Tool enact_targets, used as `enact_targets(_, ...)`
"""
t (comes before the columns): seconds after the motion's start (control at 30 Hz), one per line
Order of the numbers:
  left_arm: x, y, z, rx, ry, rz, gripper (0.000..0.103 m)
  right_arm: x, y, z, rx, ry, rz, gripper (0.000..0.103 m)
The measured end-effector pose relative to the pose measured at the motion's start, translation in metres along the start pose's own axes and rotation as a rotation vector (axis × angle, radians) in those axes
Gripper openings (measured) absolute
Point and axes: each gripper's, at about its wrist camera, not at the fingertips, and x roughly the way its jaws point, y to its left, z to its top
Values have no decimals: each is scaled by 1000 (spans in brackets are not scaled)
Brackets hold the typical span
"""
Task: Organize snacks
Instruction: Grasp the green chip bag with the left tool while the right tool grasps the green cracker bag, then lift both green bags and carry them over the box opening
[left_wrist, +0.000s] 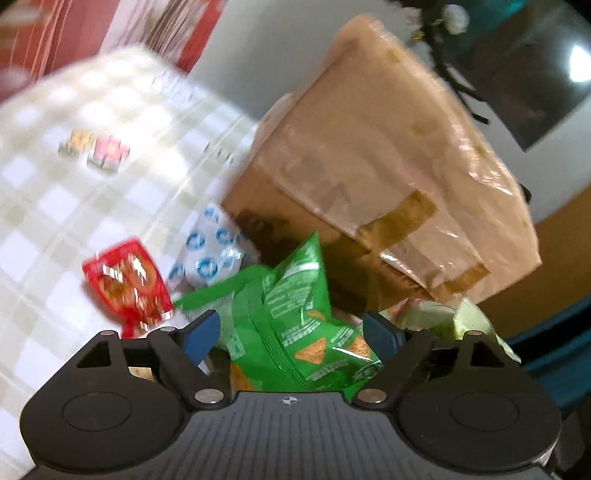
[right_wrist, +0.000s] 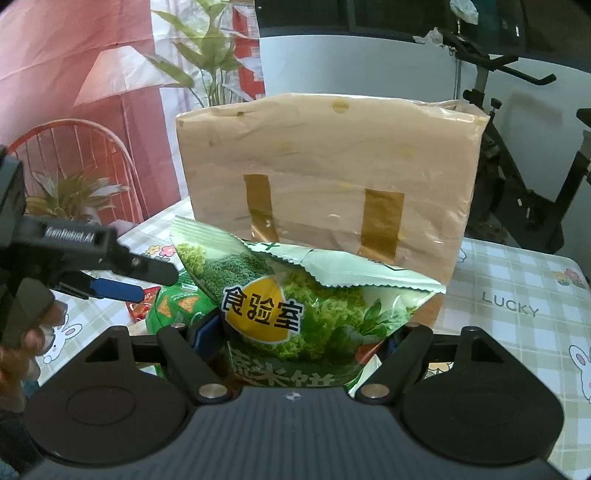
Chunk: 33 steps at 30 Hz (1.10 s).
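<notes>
Nearest in the right wrist view, the right gripper (right_wrist: 299, 332) pinches a pale green vegetable-print snack bag (right_wrist: 295, 291) between its blue pads, the bag's crimped top edge leaning toward the box. Just left of it, the left gripper (right_wrist: 122, 284) reaches in from the side, a hand (right_wrist: 22, 347) wrapped around its handle at the frame edge. In the left wrist view, tilted and blurred, the left gripper (left_wrist: 291, 328) has its fingers spread with a bright green chip bag (left_wrist: 295, 321) lying between them; whether they press it cannot be told. Beside that bag lie a small red packet (left_wrist: 129, 284) and a white packet with blue rings (left_wrist: 210, 251) on the checked tablecloth (left_wrist: 74, 206). Directly behind the snacks a taped cardboard box (right_wrist: 328, 177) stands upright, blocking the way forward. Beyond it stands an exercise bike (right_wrist: 517, 155).
</notes>
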Motion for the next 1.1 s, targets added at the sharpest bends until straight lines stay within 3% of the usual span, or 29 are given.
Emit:
enact_targets(0.07, 8, 5, -1, -55, 34, 23, 87, 1, -1, 0, 0, 0, 4, 80)
enact_targets(0.2, 19, 19, -2, -184, 53, -12, 90, 2, -3, -2, 3, -2, 9, 80)
enact_targets(0.5, 39, 15, -1, -172, 6, 11, 94, 2, -3, -4, 8, -3, 11, 80)
enact_targets(0.57, 43, 12, -2, -147, -5, 13, 94, 3, -3, -4, 7, -1, 11, 80)
enact_targets(0.6, 43, 9, -3, -116, -12, 16, 91, 4, -3, -3, 7, 1, 10, 80)
enact_targets(0.63, 40, 6, -4, -81, -20, 26, 80, 4, -3, -3, 7, 2, 9, 80)
enact_targets(0.73, 33, 2, -7, -12, -36, 47, 75, 7, -3, -3, 10, 8, 2, 80)
enact_targets(1.1, -1, -24, -12, 202, -123, 101, 74, 0, -1, -1, 10, -10, -13, 80)
